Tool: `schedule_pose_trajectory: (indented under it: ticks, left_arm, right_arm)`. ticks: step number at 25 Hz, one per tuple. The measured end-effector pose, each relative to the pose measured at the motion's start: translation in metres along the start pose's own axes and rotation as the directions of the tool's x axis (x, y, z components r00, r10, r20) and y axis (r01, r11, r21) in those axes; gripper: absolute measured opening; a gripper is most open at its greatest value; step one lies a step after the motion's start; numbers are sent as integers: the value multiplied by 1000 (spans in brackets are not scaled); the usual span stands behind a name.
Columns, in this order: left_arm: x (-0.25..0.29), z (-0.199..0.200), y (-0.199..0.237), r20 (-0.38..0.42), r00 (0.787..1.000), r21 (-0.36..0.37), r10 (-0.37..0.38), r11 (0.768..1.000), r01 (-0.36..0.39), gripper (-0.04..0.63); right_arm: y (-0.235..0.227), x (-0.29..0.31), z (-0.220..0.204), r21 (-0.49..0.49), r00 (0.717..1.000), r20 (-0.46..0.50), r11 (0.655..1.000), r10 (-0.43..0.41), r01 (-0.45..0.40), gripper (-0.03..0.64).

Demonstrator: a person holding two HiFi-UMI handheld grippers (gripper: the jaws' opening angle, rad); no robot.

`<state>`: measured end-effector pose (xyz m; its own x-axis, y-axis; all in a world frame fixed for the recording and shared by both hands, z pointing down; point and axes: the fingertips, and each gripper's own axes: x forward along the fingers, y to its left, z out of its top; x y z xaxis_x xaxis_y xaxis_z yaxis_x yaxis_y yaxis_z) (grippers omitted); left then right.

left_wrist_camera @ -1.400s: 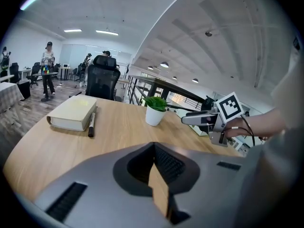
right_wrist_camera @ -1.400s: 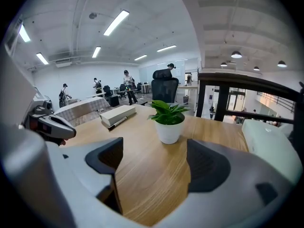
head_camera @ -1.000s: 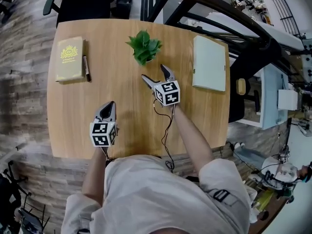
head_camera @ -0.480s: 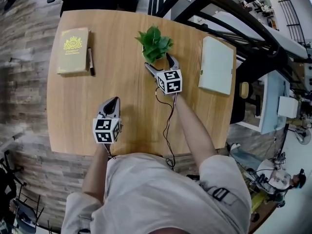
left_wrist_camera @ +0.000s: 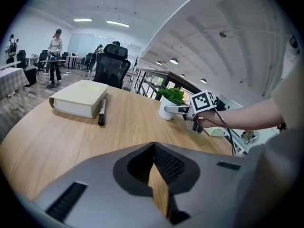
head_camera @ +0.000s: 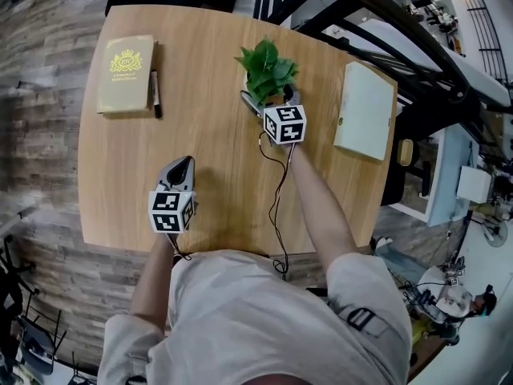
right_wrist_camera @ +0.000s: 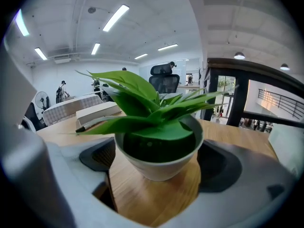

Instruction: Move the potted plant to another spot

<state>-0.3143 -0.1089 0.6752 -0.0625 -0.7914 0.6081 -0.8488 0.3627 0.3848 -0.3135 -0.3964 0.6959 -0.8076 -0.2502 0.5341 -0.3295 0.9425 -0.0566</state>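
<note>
Surface: wooden table (head_camera: 216, 175) in an open office, with plank flooring around it.
Potted plant: potted plant (head_camera: 268, 66) stands at the far middle of the table, between a cream book (head_camera: 127, 74) at the far left and a white pad (head_camera: 365, 111) at the far right.
Orientation: white pot upright on its base, long axis vertical, green leaves fanning up and outward.
Right gripper: right gripper (head_camera: 271, 96) is reached forward with one jaw on each side of the pot. The jaws have just been opening and stand wide, and the pads are not seen pressing on the pot wall.
Left gripper: left gripper (head_camera: 180, 165) sits near the table's front left, well apart from the plant, its jaw tips together with nothing between them.
Other items: black pen (head_camera: 155, 95) lies just beside the book's right edge.
</note>
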Motion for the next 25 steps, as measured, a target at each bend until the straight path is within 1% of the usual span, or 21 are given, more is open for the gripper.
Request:
schedule_pose_trajectory:
  ticks: [4,9,14,25]
  left_arm:
    - [0,-2,6,-3,1000,-15,11,1000,-11,12]
    - [1,0,10,-6,1000,-7,14,1000,-14,12]
    - [4,1,14,-9,1000,-10,21,1000,-21,12]
    - [6,3,14,-14,1000,11,27,1000,-27,12]
  right_arm:
    - [-2,8,1,6,1000,6,1000,-17,17,526]
    - [-6,12,0,20,999,7,999,-48,48,514]
    - [-7,11,0,31,999,18,999,-44,44,506]
    - [-9,9,1,12,998,38,999,-50,50,499]
